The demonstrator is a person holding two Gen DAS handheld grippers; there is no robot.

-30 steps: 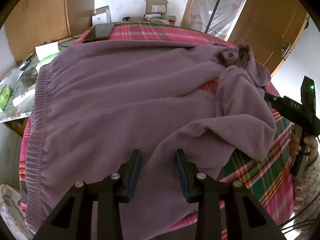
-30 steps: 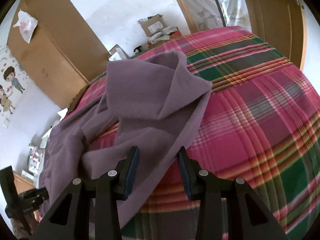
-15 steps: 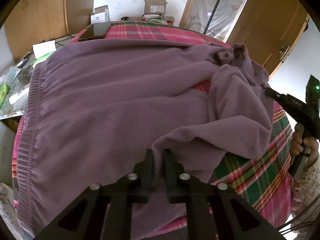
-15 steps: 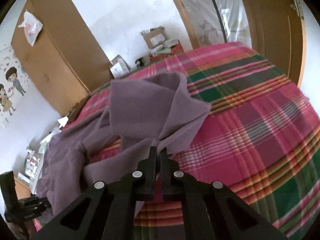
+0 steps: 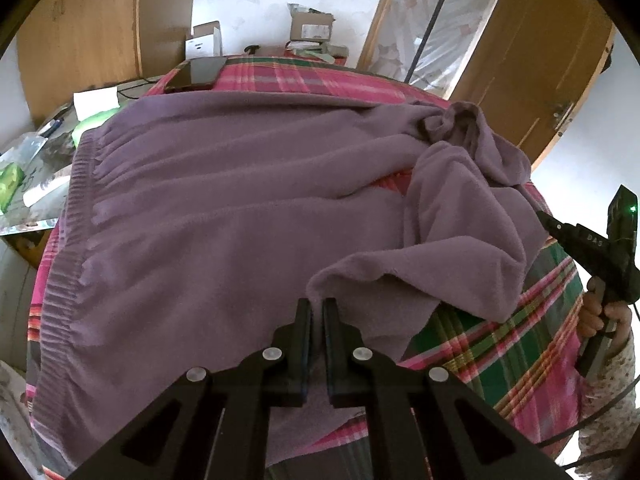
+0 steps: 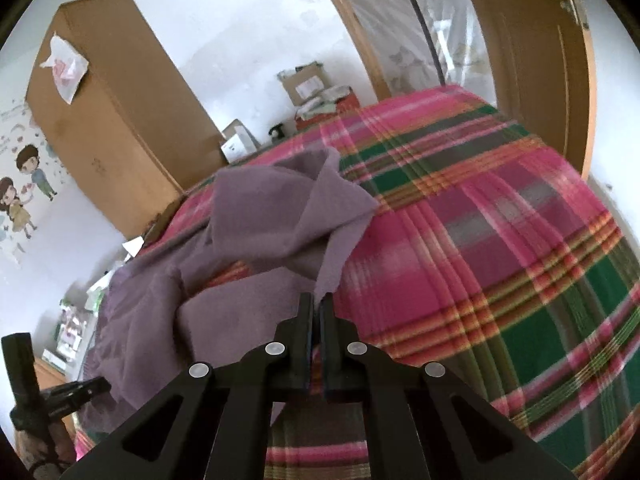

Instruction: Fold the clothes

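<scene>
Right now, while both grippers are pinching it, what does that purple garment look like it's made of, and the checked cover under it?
Purple garment: looks like soft fleece or brushed knit, matte and slightly fuzzy, with a ribbed hem at its left edge; it drapes in thick, rounded folds. Checked cover: seems a thin woven cloth, cotton perhaps, flat and matte, with crisp pink, green and orange stripes. Neither fibre can be told for certain.

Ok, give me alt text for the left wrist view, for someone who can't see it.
The left gripper has its fingers shut on a fold of a purple garment spread over a pink and green plaid bedspread. At the right edge, a hand holds the right gripper against the garment's far side. A dark phone lies at the bed's far end.
</scene>
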